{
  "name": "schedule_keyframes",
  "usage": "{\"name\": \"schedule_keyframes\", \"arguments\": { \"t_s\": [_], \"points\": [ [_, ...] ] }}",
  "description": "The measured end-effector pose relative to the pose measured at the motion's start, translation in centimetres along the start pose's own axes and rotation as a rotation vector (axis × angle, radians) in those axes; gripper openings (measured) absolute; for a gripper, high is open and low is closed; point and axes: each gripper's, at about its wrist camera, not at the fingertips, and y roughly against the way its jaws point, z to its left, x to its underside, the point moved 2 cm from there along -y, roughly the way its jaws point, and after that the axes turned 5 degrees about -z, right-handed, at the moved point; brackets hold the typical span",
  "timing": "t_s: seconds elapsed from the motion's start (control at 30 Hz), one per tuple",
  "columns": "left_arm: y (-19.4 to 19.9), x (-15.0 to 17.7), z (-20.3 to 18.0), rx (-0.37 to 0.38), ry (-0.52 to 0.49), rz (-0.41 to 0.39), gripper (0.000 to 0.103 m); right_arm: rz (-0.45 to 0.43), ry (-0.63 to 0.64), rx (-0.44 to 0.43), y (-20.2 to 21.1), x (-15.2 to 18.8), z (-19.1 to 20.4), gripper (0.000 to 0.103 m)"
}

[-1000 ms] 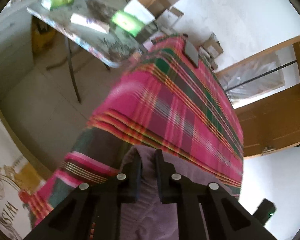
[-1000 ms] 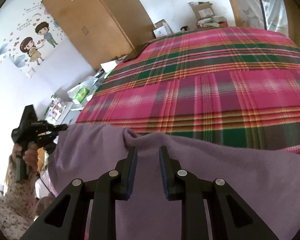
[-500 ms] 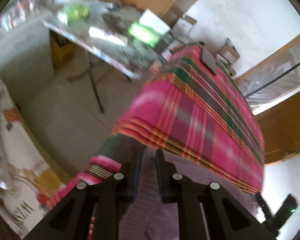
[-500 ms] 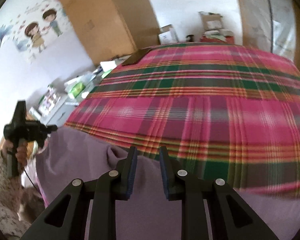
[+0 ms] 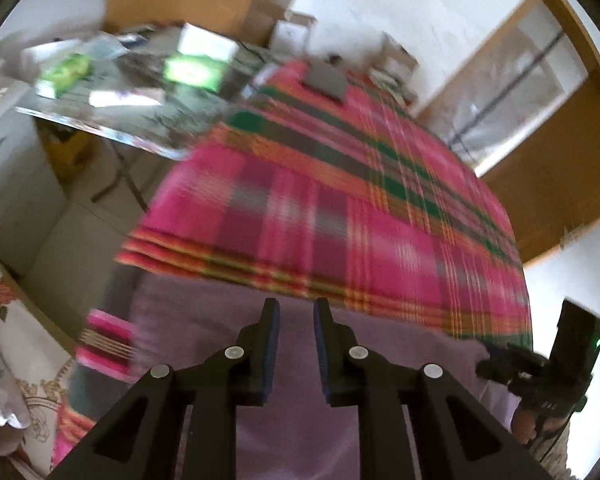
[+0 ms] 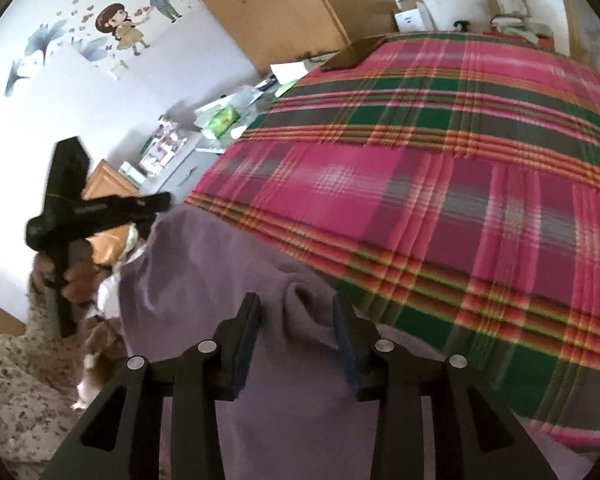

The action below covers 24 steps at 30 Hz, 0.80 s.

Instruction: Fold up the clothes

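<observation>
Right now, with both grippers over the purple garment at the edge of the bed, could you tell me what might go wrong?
1. The right gripper is opening with a bunched fold of the purple garment between its fingers; that fold may drop crumpled.
2. The left gripper is opening too, so the cloth loses tension.
3. The garment lies at the near edge of the plaid bedspread and could slide off.

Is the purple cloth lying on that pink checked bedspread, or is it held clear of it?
Touching. In the right wrist view the purple cloth lies draped over the near edge of the pink checked bedspread, with no gap between them.
</observation>
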Motion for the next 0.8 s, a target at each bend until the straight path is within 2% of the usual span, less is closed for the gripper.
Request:
{"name": "schedule_keyframes", "arguments": {
  "t_s": [0.1,0.13,0.17,0.33,0.67,0.8],
  "points": [
    [-1.1,0.6,0.0,-0.014,0.002,0.027,0.018,-0.003,0.000,-0.003,0.4,0.6,0.6,0.035],
    [-1.2,0.6,0.2,-0.007,0.007,0.030,0.018,-0.005,-0.001,-0.005,0.5,0.8,0.8,0.028],
    [-1.3,0.6,0.3,-0.004,0.007,0.031,0.018,-0.007,0.000,-0.015,0.7,1.0,0.9,0.025],
    [-1.4,1.1,1.0,-0.006,0.027,0.036,0.018,0.003,0.033,-0.078,0.8,2.0,2.8,0.022],
    [-1.6,1.6,1.5,0.019,0.065,0.034,0.018,0.054,-0.022,-0.119,-0.5,4.5,3.7,0.021],
    [-1.7,1.7,1.8,0.035,0.080,0.029,0.018,0.083,-0.035,-0.086,-0.3,4.8,4.0,0.023]
  ]
}}
